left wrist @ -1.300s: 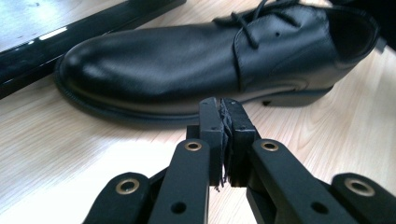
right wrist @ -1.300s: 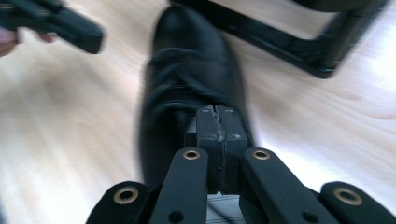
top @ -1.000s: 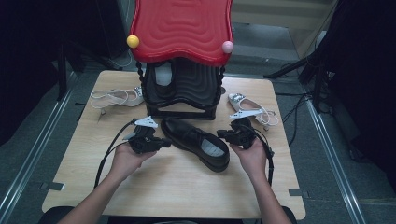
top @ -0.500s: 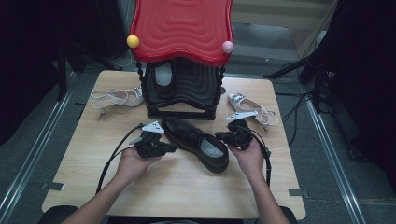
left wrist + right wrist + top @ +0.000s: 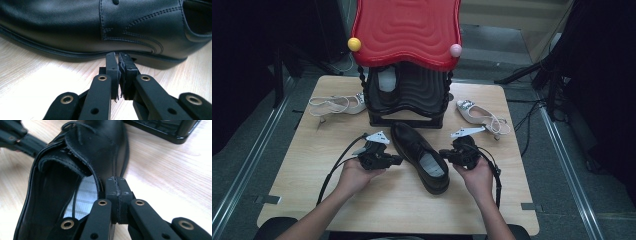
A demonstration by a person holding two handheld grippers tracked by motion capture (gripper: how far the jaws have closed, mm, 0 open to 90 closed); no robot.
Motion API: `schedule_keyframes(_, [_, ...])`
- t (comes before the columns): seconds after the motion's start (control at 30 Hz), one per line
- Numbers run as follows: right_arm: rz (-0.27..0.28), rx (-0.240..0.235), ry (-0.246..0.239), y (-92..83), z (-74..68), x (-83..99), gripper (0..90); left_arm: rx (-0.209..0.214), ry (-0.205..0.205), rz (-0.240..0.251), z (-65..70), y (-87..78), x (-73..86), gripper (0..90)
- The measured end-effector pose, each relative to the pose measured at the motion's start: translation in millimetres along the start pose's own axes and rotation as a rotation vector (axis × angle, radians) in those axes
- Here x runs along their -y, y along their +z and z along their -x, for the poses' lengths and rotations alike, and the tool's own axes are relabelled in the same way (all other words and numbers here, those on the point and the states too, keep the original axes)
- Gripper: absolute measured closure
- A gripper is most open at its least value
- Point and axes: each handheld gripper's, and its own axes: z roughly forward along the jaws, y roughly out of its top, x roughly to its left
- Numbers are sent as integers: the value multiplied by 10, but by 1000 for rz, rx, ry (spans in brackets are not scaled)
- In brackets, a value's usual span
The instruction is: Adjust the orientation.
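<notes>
A black leather dress shoe [image 5: 419, 155] lies on the wooden table [image 5: 512, 200], toe toward the rack and heel toward me. My left gripper [image 5: 399, 160] is at the shoe's left side. In the left gripper view its jaws [image 5: 119, 56] are shut, with their tips against the edge of the shoe's [image 5: 75, 25] sole. My right gripper [image 5: 443, 153] is at the shoe's right side. In the right gripper view its jaws [image 5: 115, 180] are shut with nothing between them, right beside the rim of the shoe's [image 5: 100, 147] opening.
A black shoe rack [image 5: 404, 95] with a red wavy top stands at the table's back, with a pale shoe [image 5: 387, 80] inside it. One white sandal [image 5: 337, 105] lies left of the rack and another [image 5: 479, 115] right of it. Cables trail from both grippers.
The shoe has turned, its heel swinging toward me. The right gripper has shifted a little with the heel and the left stays against the sole.
</notes>
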Motion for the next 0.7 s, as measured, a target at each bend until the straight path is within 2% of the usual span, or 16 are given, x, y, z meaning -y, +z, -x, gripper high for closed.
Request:
schedule_keyframes(0.17, [7, -14, 32, -5, -53, 48, 900, 16, -2, 1, 1, 38, -33, 871])
schedule_keyframes(0.33, [7, 11, 63, -8, -118, 62, 900, 25, -2, -9, -3, 71, -57, 876])
schedule_keyframes(0.47, [13, -9, 96, -14, -122, 94, 900, 29, -4, -10, -14, 81, -74, 878])
schedule_keyframes(0.7, [12, -11, 121, -49, -174, 151, 900, 43, -9, -8, -28, 126, -111, 885])
